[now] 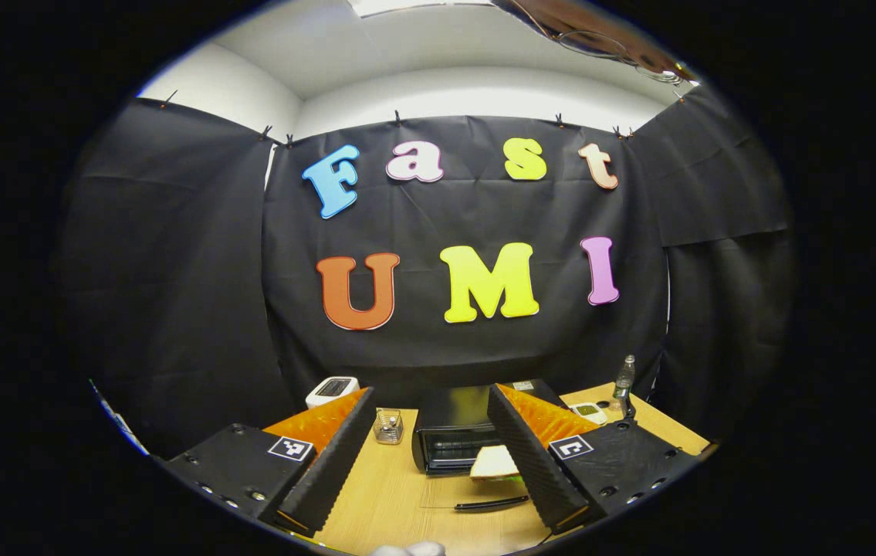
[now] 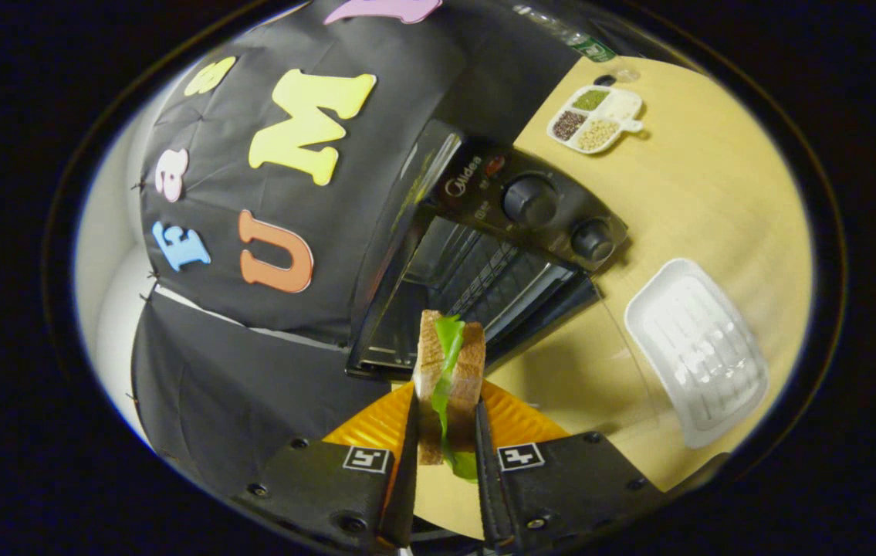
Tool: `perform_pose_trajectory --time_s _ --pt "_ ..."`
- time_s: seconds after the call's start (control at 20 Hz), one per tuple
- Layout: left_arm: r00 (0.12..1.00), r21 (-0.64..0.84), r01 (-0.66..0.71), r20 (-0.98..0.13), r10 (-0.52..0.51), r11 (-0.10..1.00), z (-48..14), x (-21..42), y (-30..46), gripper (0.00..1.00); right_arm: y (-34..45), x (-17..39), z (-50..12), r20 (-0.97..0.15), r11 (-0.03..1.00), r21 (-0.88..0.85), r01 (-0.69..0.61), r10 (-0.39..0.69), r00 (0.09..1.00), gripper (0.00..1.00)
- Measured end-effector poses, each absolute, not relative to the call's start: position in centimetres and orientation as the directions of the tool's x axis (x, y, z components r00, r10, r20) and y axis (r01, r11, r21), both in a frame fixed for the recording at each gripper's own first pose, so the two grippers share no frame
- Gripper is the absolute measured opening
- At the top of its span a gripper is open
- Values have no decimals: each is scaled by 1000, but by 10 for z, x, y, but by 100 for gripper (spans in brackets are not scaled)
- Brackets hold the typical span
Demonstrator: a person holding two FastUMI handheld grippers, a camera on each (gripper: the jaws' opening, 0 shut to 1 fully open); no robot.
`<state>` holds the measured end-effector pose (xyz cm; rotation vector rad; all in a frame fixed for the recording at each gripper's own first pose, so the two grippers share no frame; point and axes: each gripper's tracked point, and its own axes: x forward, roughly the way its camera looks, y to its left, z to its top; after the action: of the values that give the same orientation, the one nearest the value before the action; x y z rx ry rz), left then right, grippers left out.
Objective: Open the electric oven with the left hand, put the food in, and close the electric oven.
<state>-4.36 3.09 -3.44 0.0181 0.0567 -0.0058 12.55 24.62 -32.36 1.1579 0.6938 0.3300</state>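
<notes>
Right gripper point(image 2: 445, 455) clamping both fingers on toast sandwich with green lettuce point(image 2: 449, 378), holding it just before open black electric oven point(image 2: 484, 262). Oven's wire rack showing inside, glass door point(image 1: 484, 494) lying down on wooden counter point(image 2: 708, 201). Left gripper point(image 1: 430, 463) hanging apart, gripping nothing. White four-part dish point(image 2: 596, 116) holding assorted grains. White ribbed tray point(image 2: 696, 351) sitting beside oven.

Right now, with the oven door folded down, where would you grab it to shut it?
By the black handle along the door's free edge, from the front, with the open left gripper: the glass pane lies flat; only that bar sticks out.
</notes>
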Motion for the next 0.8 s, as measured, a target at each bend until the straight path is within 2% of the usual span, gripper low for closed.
perform_pose_trajectory --time_s 0.05,0.2,0.3,0.35,0.5,0.8 --pt "998 23 11 -66 -10 1000 -38 -44 32 95 253 134 -328 -322 361 924 123 564 761 37" --pt "997 37 17 -77 -15 999 -39 -45 37 95 264 159 -338 -289 295 944 149 518 805 33" --pt "996 46 24 -89 -20 999 -42 -45 39 95 271 173 -344 -275 268 951 156 499 822 37" --pt "995 49 29 -92 -24 998 -44 -45 39 95 269 181 -345 -272 265 951 160 469 840 33" --pt "994 60 43 -102 -36 997 -47 -43 40 95 266 207 -348 -255 228 958 172 415 873 32" --pt "991 66 52 -123 -44 996 -56 -39 48 95 267 235 -363 -292 289 938 193 358 887 32"
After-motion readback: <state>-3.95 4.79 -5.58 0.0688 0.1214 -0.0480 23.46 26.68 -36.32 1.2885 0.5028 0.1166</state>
